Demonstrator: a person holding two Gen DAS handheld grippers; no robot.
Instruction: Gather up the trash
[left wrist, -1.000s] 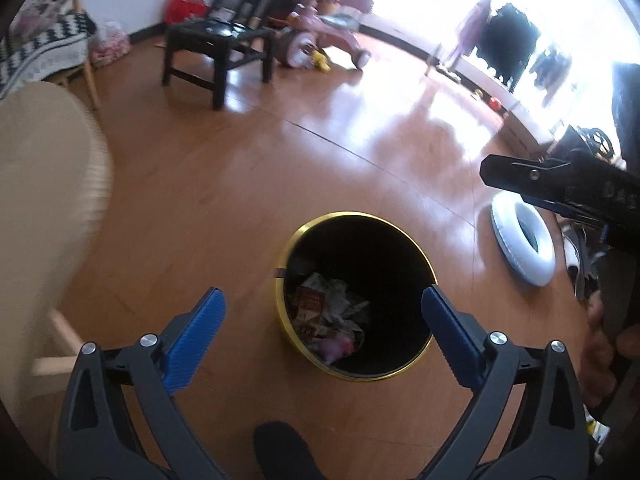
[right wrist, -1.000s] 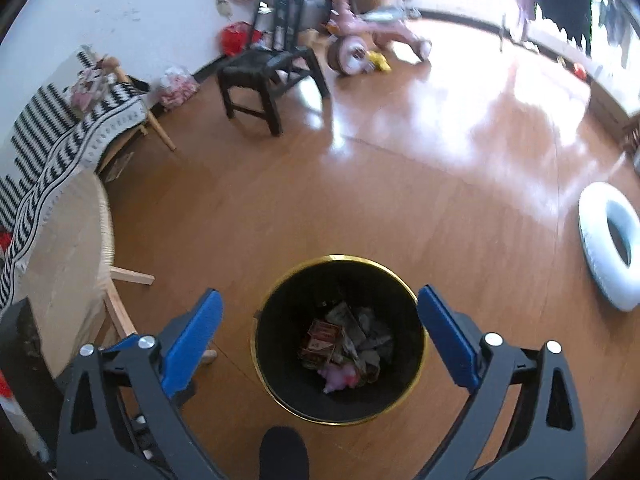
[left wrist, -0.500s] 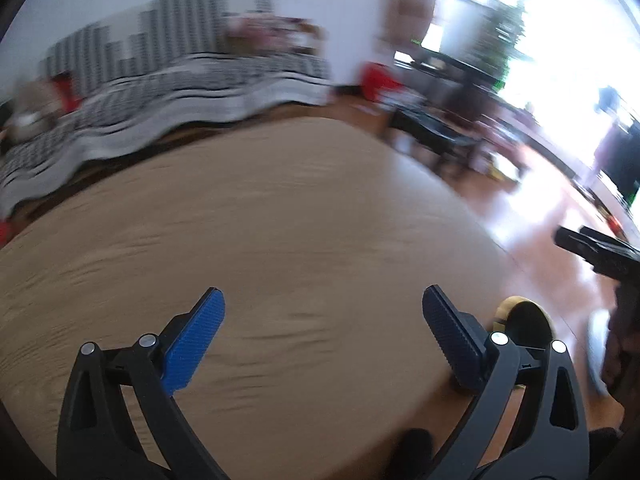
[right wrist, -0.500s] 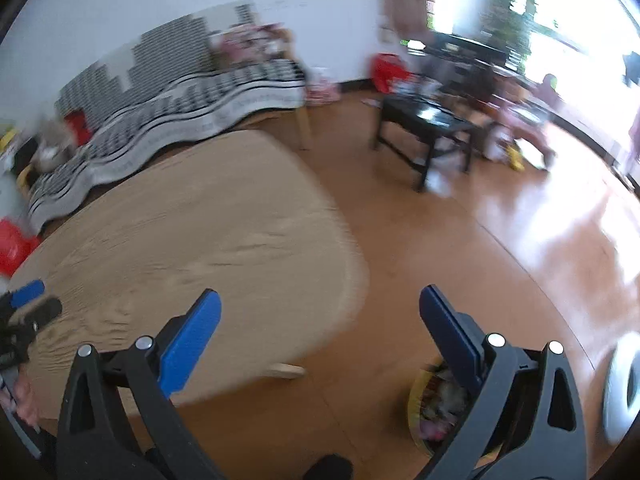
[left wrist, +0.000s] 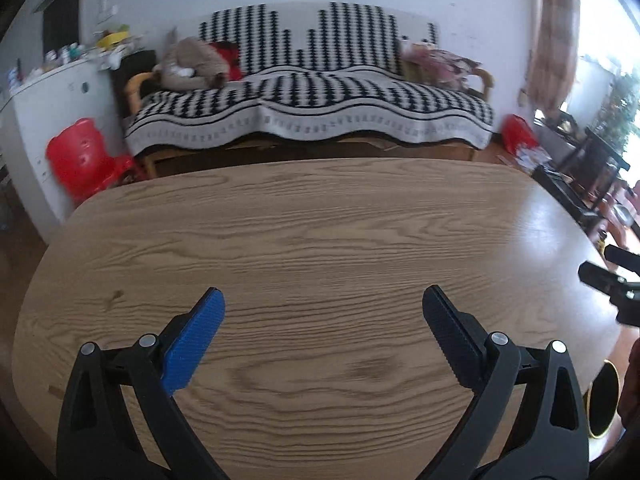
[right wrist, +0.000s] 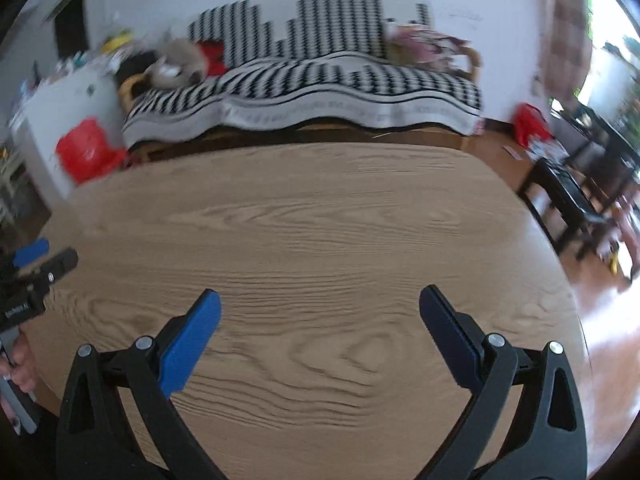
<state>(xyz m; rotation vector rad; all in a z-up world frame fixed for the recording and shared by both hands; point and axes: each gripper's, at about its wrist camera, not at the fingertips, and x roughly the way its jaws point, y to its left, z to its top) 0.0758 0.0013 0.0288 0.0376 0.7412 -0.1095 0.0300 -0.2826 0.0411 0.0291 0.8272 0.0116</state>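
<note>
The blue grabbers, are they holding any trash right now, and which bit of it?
No. The left gripper and the right gripper both have their jaws wide open, with only the bare wooden table showing between them.

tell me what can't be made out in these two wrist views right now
- Trash bin: left wrist view, only a sliver of its gold rim shows; the right finger and picture edge cut it off, contents unseen.
- Clutter on the white cabinet: right wrist view, motion blur.
- Items on the sofa: blurred, unidentifiable.
- Left gripper: cut by the picture edge.
</note>
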